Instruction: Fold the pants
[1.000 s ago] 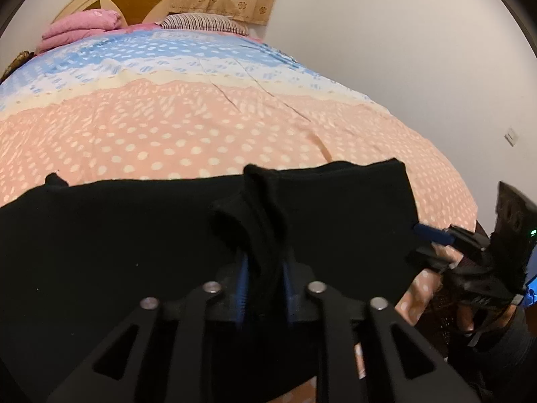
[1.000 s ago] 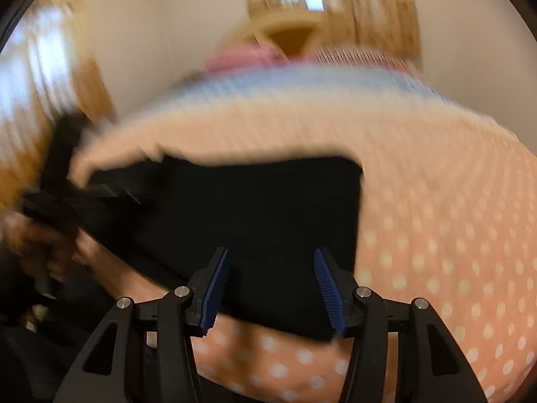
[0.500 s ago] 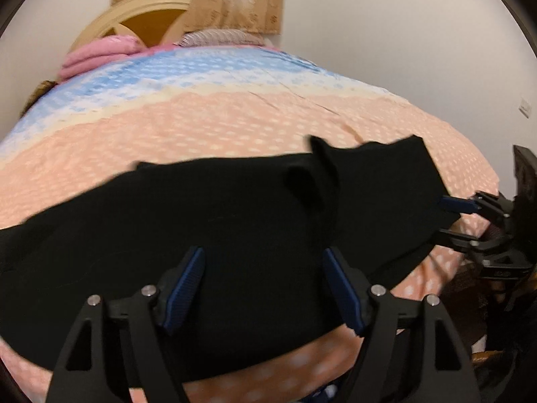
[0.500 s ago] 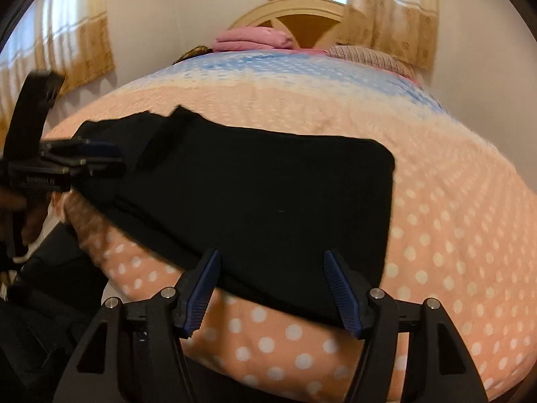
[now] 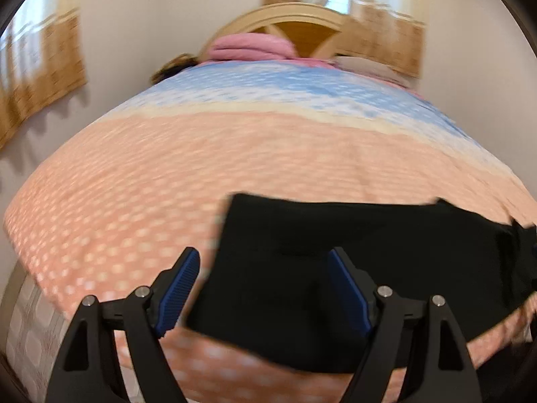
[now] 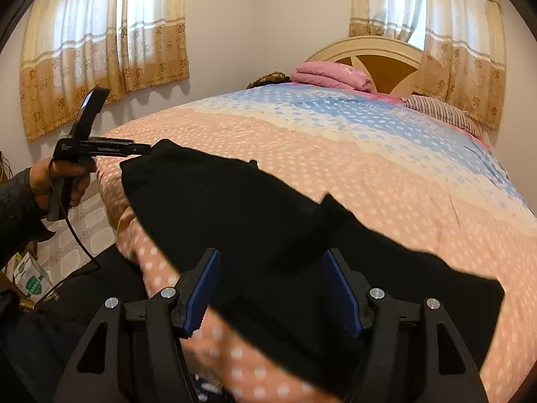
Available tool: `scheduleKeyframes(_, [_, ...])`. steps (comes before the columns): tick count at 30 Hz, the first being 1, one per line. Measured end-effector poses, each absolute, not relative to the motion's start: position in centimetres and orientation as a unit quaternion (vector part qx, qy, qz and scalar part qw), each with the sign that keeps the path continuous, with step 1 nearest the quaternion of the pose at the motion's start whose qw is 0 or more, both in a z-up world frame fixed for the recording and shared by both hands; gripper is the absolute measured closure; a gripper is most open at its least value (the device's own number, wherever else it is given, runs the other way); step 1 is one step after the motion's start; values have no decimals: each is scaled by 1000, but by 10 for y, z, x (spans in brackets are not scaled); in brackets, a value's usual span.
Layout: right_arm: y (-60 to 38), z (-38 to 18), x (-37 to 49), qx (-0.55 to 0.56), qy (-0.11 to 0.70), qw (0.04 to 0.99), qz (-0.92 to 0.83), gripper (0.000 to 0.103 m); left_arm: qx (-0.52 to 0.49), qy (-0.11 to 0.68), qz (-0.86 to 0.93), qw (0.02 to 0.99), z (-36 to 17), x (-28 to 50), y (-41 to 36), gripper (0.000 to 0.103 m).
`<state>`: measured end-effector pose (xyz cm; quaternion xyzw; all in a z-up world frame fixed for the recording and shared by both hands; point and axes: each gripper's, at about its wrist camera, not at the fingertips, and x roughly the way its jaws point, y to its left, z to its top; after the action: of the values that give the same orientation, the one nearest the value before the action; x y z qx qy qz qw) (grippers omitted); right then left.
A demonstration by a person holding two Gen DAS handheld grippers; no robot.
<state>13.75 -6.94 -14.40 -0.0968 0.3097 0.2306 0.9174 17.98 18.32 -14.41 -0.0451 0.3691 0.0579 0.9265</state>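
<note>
Black pants (image 6: 255,221) lie flat along the near edge of the bed, with a small raised fold near the middle. In the left wrist view the pants (image 5: 335,252) fill the lower right, their left end squared off. My left gripper (image 5: 263,290) is open and empty, hovering over that left end. It also shows in the right wrist view (image 6: 141,149) at the pants' far left corner. My right gripper (image 6: 270,290) is open and empty above the middle of the pants.
The bed (image 6: 386,154) has a dotted pink and blue cover. Folded pink bedding (image 6: 332,75) and a striped pillow (image 6: 439,112) lie by the headboard. Curtains (image 6: 104,43) hang on the left wall. A box (image 6: 28,273) stands on the tiled floor at left.
My left gripper let go of the pants fabric, opened, and swung left to the pants' left end. My right gripper stayed open and shifted toward the pants' middle.
</note>
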Motion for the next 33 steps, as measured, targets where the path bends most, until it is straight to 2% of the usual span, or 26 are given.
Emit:
scheduleKeyframes(6, [-51, -178, 169, -135, 367, 888, 241, 37, -108, 393, 66, 911, -178, 184, 218, 21])
scheduleKeyframes(9, [-51, -179, 158, -148, 358, 889, 244, 37, -129, 386, 54, 912, -181, 178, 215, 21])
scheduleKeyframes(14, [-59, -170, 138, -124, 349, 891, 263, 37, -115, 387, 35, 914, -179, 176, 203, 21])
scheduleKeyframes(16, [-52, -184, 144, -135, 376, 882, 247, 37, -111, 383, 20, 917, -177, 175, 197, 21])
scheduleKeyframes(18, [-47, -186, 140, -157, 359, 887, 244, 37, -110, 390, 8, 914, -179, 181, 194, 21])
scheduleKeyframes(23, [-52, -161, 150, -97, 332, 901, 260, 37, -105, 390, 10, 915, -181, 185, 192, 20])
scheduleKeyframes(29, [-54, -170, 185, -79, 341, 908, 229, 37, -87, 385, 13, 918, -184, 183, 184, 13])
scheduleKeyframes(30, [-49, -179, 193, -75, 366, 897, 236, 33, -83, 385, 13, 919, -185, 183, 182, 12])
scheduleKeyframes(33, [-41, -180, 187, -108, 352, 897, 243, 27, -84, 384, 11, 920, -185, 184, 182, 11])
